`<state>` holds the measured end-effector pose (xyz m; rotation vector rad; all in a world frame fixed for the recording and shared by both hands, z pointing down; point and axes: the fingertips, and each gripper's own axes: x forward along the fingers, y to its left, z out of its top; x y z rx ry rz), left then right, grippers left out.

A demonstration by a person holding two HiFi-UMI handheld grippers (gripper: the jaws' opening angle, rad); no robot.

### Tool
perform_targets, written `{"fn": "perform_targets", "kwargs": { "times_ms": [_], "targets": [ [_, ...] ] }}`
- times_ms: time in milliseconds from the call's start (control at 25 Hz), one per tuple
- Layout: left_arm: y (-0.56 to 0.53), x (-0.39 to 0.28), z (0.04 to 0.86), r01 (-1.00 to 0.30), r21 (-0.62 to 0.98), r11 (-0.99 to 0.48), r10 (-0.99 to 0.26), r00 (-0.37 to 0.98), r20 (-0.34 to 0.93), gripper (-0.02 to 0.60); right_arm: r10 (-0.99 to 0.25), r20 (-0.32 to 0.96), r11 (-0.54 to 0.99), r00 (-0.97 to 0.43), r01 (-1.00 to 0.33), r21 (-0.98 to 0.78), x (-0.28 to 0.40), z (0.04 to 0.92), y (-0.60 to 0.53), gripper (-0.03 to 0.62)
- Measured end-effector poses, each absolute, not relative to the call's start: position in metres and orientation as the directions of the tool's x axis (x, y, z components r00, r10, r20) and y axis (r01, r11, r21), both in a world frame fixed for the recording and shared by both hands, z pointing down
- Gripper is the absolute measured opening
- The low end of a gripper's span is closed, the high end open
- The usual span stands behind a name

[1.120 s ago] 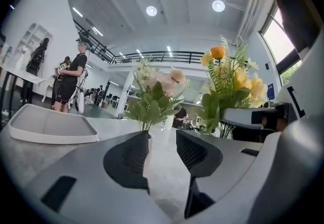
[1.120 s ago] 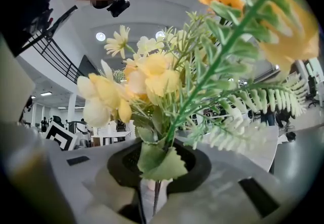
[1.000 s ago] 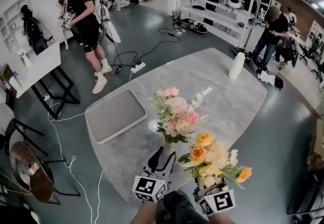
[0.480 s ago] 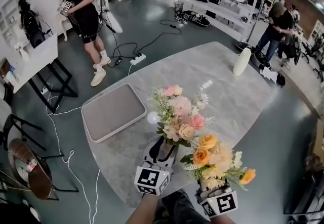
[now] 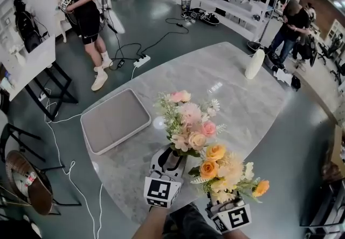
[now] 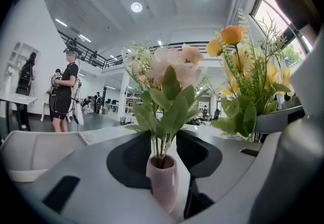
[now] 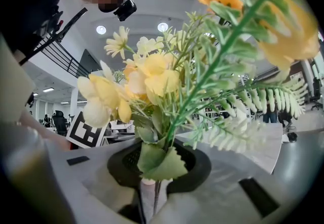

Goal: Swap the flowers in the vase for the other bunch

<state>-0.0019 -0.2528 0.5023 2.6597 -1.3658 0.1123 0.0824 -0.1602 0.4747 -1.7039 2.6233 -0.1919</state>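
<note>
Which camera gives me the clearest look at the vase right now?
The left gripper view: the pink vase stands upright mid-frame, mouth and stems plain. In the head view the pink flowers cover nearly all of it. The right gripper view shows the yellow bunch, no vase.

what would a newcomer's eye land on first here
Two bouquets side by side: a pink bouquet standing in a small pink vase on the marble table, and a yellow-orange bunch gripped upright by the right tool beside it. A grey tray lies on the table's left.
</note>
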Motion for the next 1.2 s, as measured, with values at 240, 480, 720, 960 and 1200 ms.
{"fn": "perform_targets", "kwargs": {
  "times_ms": [240, 480, 720, 960, 1200],
  "targets": [
    [-0.251, -0.006, 0.5, -0.829, 0.096, -0.55, -0.82, 0.559, 0.123, 0.084, -0.908, 0.079, 0.404, -0.412, -0.909, -0.1, 0.085, 0.477, -0.162, 0.08],
    [-0.251, -0.013, 0.491, -0.831, 0.132, -0.54, -0.832, 0.551, 0.066, 0.067, -0.911, 0.061, 0.402, -0.409, -0.91, -0.101, 0.085, 0.467, -0.166, 0.08],
    [-0.251, -0.016, 0.474, -0.826, 0.132, -0.548, -0.831, 0.555, 0.027, 0.063, -0.914, 0.042, 0.398, -0.404, -0.912, -0.103, 0.082, 0.455, -0.165, 0.08],
    [-0.249, -0.013, 0.461, -0.827, 0.129, -0.547, -0.834, 0.551, -0.004, 0.063, -0.922, 0.019, 0.383, -0.388, -0.916, -0.117, 0.093, 0.45, -0.166, 0.08],
    [-0.251, -0.024, 0.439, -0.82, 0.126, -0.558, -0.83, 0.555, -0.056, 0.061, -0.926, -0.006, 0.376, -0.378, -0.918, -0.129, 0.088, 0.439, -0.17, 0.08]
  ]
}}
